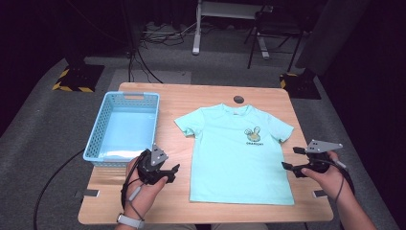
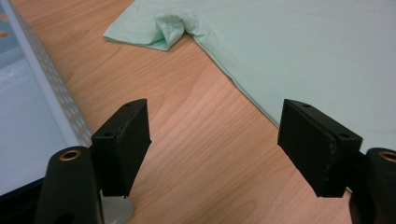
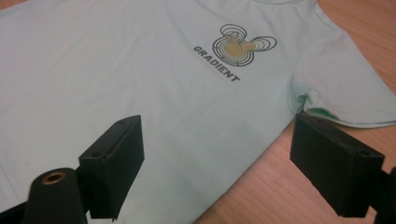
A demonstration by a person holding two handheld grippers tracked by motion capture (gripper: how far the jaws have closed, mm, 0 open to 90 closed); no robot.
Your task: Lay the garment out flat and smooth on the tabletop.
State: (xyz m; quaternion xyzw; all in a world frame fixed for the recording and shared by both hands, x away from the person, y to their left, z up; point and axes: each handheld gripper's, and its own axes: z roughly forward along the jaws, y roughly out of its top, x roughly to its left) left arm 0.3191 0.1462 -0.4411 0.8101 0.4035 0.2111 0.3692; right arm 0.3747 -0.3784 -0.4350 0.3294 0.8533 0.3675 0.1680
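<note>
A mint-green T-shirt lies flat, front up, in the middle of the wooden table, with a small ring-shaped print on the chest. My left gripper hovers just left of the shirt's left side, jaws open over bare wood, with the shirt's side seam and a crumpled sleeve ahead. To the right of the shirt, my right gripper stands open by the right side seam, below the right sleeve. Nothing is between either pair of jaws.
A light blue plastic basket stands at the table's left, close behind my left gripper; its perforated wall is in the left gripper view. A dark round disc sits near the far table edge. Dark floor, cables and stands surround the table.
</note>
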